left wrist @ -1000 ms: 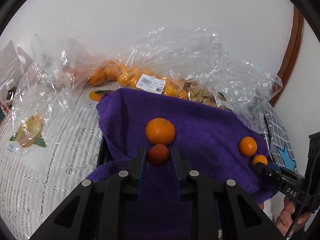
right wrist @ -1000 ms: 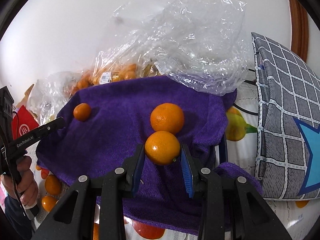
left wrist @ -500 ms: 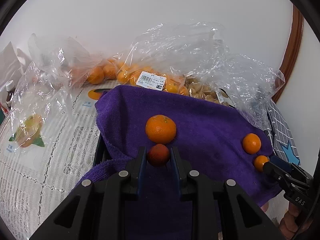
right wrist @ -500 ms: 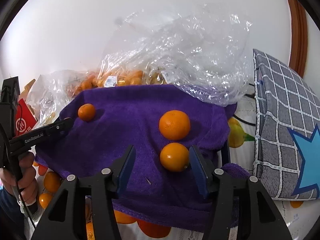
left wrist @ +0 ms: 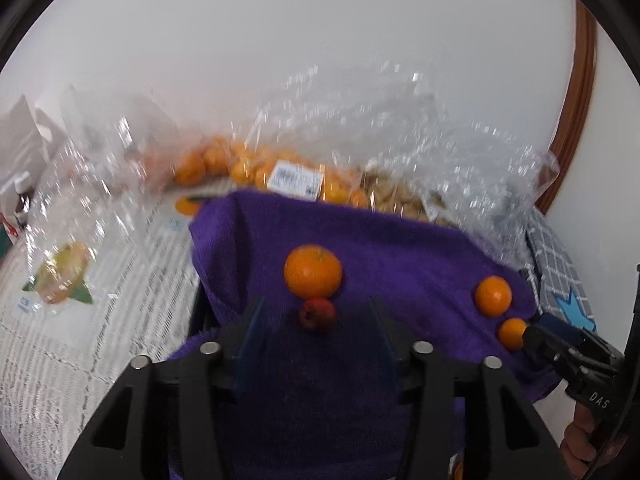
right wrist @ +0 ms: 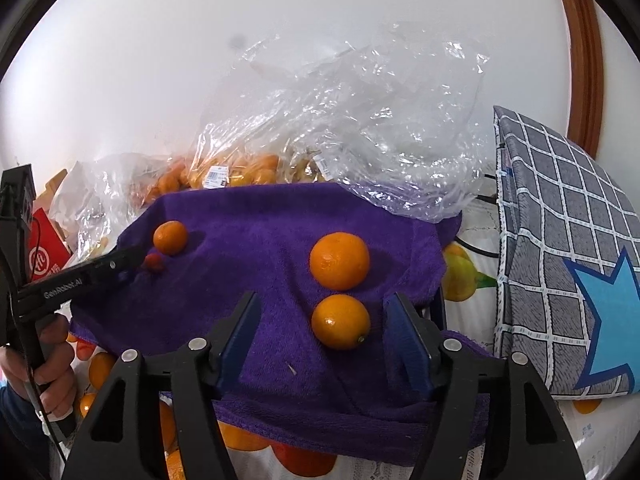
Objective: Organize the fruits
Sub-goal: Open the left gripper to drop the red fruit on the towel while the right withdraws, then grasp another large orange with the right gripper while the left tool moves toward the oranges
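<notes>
A purple towel (left wrist: 400, 256) (right wrist: 256, 240) carries several fruits. In the left wrist view my left gripper (left wrist: 316, 324) is open; a small dark red fruit (left wrist: 317, 314) lies loose between its fingers, just below an orange (left wrist: 313, 270). Two smaller oranges (left wrist: 493, 295) sit at the right by the other gripper's tip. In the right wrist view my right gripper (right wrist: 322, 324) is open; a small orange (right wrist: 340, 321) lies free between its fingers, below a bigger orange (right wrist: 339, 260). The left gripper (right wrist: 120, 260) shows at left beside the red fruit (right wrist: 154, 262) and an orange (right wrist: 170, 237).
Clear plastic bags of oranges (left wrist: 296, 178) (right wrist: 240, 172) lie behind the towel against the white wall. A grey checked cushion with a blue star (right wrist: 568, 248) stands to the right. More oranges (right wrist: 240, 436) lie under the towel's near edge. A lace tablecloth (left wrist: 100, 300) spreads to the left.
Both grippers opened. The right one let go of its small orange first, the left one then released the red fruit; both fruits now rest on the towel and the grippers have drawn back slightly.
</notes>
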Available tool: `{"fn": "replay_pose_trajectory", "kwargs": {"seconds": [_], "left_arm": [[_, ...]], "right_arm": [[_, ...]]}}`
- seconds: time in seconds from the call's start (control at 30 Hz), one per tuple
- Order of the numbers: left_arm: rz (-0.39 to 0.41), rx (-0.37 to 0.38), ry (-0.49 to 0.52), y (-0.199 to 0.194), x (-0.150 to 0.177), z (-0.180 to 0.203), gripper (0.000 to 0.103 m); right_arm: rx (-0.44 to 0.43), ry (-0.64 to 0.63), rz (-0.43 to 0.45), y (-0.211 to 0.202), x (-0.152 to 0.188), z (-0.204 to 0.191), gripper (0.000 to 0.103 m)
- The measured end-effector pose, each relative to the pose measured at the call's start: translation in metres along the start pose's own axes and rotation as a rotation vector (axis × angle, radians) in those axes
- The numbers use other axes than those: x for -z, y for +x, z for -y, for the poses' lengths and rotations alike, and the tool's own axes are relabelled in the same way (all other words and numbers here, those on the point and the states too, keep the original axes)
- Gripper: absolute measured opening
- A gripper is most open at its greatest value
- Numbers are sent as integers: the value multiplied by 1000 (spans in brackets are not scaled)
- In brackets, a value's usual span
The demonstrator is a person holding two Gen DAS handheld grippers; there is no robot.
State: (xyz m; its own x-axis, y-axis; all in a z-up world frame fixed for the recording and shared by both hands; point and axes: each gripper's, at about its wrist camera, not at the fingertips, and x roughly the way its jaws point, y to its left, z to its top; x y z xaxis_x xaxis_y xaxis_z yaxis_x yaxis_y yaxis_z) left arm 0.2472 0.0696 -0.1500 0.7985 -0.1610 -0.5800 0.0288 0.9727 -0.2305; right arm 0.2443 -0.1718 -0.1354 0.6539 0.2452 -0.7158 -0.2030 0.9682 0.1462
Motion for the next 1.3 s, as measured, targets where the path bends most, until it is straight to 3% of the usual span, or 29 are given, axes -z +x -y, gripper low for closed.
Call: {"fn": "replay_pose_trajectory", "kwargs": {"seconds": [0.17,0.33,0.43,0.6,0.83,1.0,1.3], "left_arm": [[36,-20,-18,-10,-1,-1,49],[143,-135,26,-32,4,7,49],[159,-128,-1,-45,7,4,52],[130,-56,-86,-66,20,-13,52],[99,-65,-79,-89,48,-18,52],[79,-61,-35,-106,66,-12,54],[16,-26,-59,-111,80,-13,58]], "right_arm": [[3,-28,22,-9,-1,-10,67],[-5,-80,35,-25,3,-24,67],[-23,-92,47,-40,10,-30,67],[-86,-41,16,-57,31,-34,62],[-109,12,-61,-64,62,-38,46],[-146,-12,-92,-64,70,-49,46],[-92,-59,-140,-53,75,-62,44]]}}
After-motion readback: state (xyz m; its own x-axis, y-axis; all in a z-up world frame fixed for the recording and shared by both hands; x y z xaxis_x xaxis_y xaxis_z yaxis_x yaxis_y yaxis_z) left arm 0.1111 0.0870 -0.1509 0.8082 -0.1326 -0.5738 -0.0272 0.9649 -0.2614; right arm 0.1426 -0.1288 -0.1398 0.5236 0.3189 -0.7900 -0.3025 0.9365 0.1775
